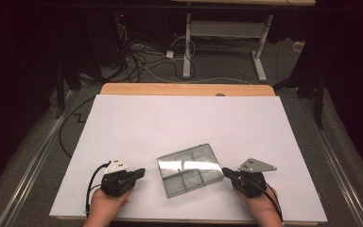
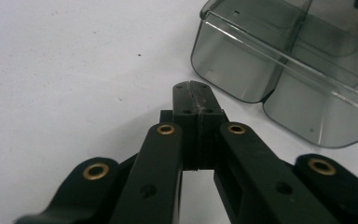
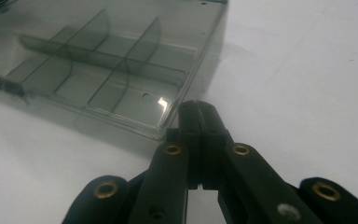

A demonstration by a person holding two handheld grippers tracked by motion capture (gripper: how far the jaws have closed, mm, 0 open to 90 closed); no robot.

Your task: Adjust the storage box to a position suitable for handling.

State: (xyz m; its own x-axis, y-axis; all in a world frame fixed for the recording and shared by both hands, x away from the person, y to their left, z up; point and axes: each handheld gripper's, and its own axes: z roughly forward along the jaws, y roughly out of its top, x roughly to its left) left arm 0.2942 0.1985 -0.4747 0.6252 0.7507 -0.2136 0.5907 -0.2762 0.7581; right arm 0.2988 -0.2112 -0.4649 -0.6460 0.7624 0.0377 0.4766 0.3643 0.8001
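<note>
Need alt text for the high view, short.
A clear, lidded compartment box lies on a white table, flanked by two hand-held black grippers, both shut. The right gripper is at the box's right edge; the left gripper stands apart from it.

The setting is looking like a lab or test room. A white board (image 1: 184, 123) is lying over a wooden table (image 1: 184, 89), dark curtains are hanging around it, loose cables (image 1: 137, 59) are trailing across the grey carpeted floor (image 1: 227, 66), and a white-legged desk frame (image 1: 227, 35) is standing behind.
</note>
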